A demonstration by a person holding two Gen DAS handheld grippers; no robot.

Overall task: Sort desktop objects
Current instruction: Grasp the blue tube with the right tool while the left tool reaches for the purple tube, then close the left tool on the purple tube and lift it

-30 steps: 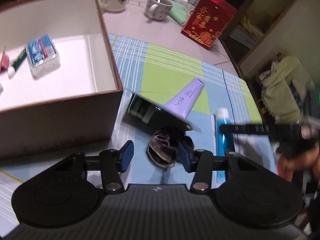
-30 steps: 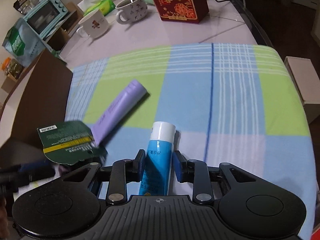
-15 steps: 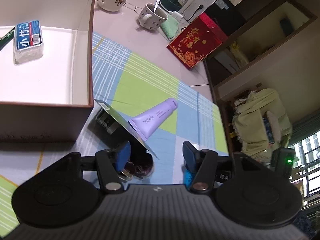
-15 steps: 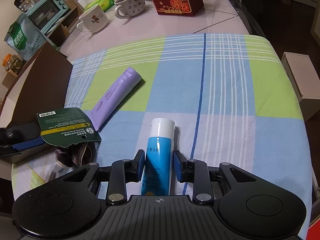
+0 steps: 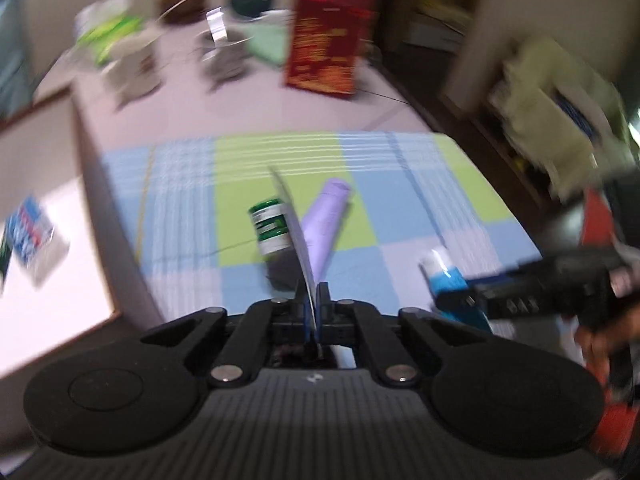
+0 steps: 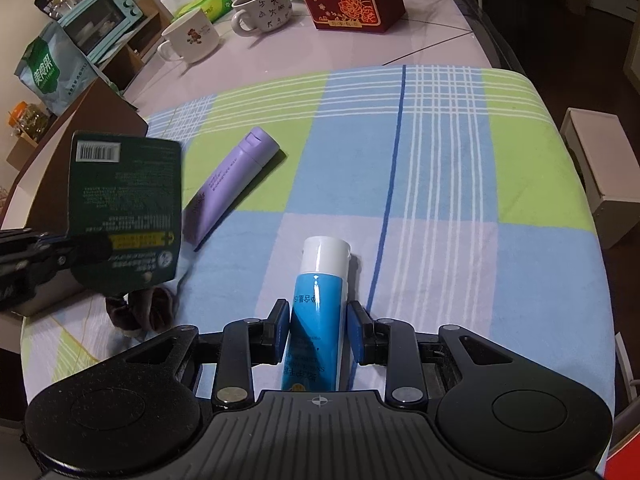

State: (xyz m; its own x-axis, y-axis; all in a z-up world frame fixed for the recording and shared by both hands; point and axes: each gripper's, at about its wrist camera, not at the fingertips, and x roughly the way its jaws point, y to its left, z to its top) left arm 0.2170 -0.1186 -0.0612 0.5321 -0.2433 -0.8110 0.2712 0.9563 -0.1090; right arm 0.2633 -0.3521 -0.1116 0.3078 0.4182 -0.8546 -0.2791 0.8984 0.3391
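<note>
The left gripper has its fingers clamped on a dark green card pack, lifted off the cloth; judged bound for the brown box at nine o'clock. The right gripper straddles the blue tube, fingers not yet gripping; closing comes next

We see the whole left wrist view smeared by motion blur: the two pale mugs at the back of the table have no readable detail, and print on the tall red carton w/ gold pattern is illegible. The thin dark green card pack shows edge-on, so we can't read its face there. In the right wrist view it covers part of the dark purple fabric bundle. The blue squeeze tube w/ white cap has its tail hidden under the right tool's body. The brown cardboard box w/ white inside is cut by the left edge.
</note>
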